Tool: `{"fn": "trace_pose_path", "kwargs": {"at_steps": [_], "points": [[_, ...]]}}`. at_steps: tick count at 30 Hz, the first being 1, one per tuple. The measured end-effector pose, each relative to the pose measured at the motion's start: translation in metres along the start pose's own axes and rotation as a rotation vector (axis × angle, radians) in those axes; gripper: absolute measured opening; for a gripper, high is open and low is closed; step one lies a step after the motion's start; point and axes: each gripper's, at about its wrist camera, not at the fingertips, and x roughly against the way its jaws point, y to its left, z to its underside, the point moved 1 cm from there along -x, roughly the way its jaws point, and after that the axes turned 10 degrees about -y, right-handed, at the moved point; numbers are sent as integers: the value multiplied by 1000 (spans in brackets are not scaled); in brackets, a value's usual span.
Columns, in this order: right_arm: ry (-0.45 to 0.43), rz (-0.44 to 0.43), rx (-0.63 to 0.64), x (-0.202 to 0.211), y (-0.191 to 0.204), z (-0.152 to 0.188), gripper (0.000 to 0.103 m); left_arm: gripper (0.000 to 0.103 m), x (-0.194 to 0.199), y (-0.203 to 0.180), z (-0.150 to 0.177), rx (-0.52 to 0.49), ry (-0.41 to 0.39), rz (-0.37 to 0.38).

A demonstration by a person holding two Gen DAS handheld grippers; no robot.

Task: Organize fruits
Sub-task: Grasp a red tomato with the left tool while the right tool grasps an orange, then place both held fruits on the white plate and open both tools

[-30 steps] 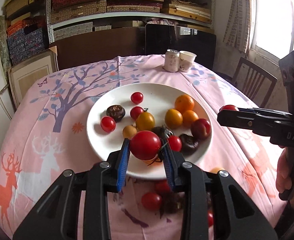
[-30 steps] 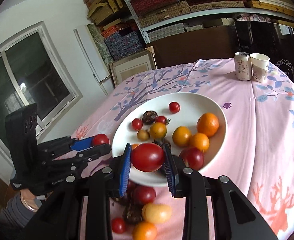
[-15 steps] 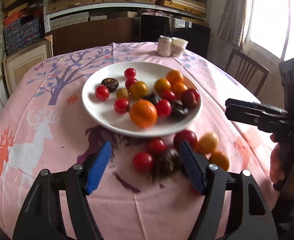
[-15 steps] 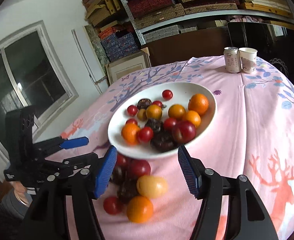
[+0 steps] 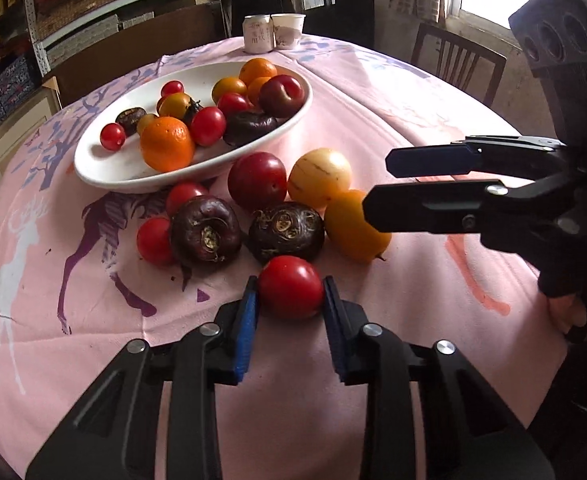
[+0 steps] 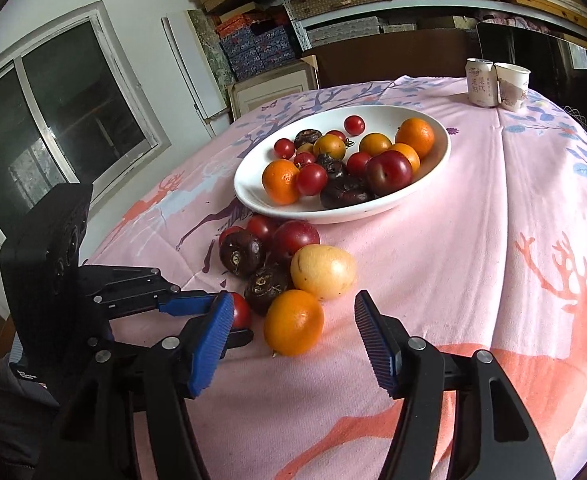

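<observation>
Fingers (image 5: 249,312) of the left gripper (image 5: 291,300) are being pressed against a red tomato (image 5: 290,286) at lower centre; right gripper (image 6: 289,320), closing, is being shown empty, orange (image 6: 293,322) just beyond, only in its own view.

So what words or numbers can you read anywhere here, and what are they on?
"DA": pale letters on the right gripper's black body, cut off by the picture's edge.
Can: dark printed characters down its side, too small to read.
Paper cup: a brownish print, no words legible.
Left gripper: small white lettering low on its body, too blurred to read.
</observation>
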Motion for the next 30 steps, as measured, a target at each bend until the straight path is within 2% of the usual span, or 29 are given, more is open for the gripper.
{"fn": "trace_pose_path", "kwargs": {"at_steps": [2,5,9,12,13,14,17,23,27,30], "points": [[9,-2,5,-2,0,0,63,30,5,-3,1,-15,-28,6],[22,-7,33,-4,6,2,63,30,22,5,0,31,-122,47],[68,14,83,-14,15,5,62,30,38,23,-1,129,-212,7],[137,20,73,-26,13,8,49,30,41,33,-2,186,-231,-4],[156,21,48,-30,8,9,40,30,41,35,-3,194,-226,-3],[162,16,13,-31,3,9,36,30,41,36,-4,198,-224,-5],[135,5,-16,-27,-1,8,36,30,41,34,-3,186,-221,-1],[24,-35,-7,-5,2,6,36,30,44,34,-1,186,-224,-5],[-21,-40,-30,4,-1,0,36,30,40,46,-7,221,-187,35],[-50,-33,-41,3,-2,-20,36,30,39,63,-23,218,-200,-6]]}}
